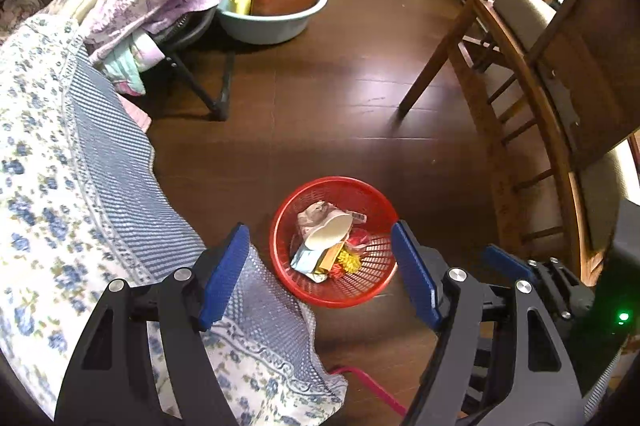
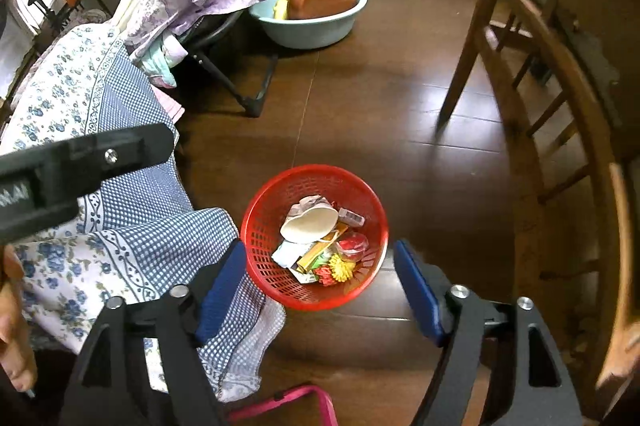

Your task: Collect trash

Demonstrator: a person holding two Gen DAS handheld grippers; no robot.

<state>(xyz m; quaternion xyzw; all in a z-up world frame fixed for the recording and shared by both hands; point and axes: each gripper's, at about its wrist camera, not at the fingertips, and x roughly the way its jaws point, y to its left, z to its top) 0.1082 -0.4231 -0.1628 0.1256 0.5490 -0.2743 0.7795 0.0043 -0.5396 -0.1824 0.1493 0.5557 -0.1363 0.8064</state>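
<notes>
Window glare on floor, fisheye-bent edges.

Left gripper, right gripper: black linkage arms, silver screws, ribbed blue fingers.

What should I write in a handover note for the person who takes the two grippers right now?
Left gripper: jaws open, nothing between them.
Right gripper: jaws open, empty.
Both hang above the red basket on the wooden floor.
Done: paper cup, wrappers and other bits lie in the basket.
Left: no loose trash shows on the visible floor; check outside these views.
</notes>
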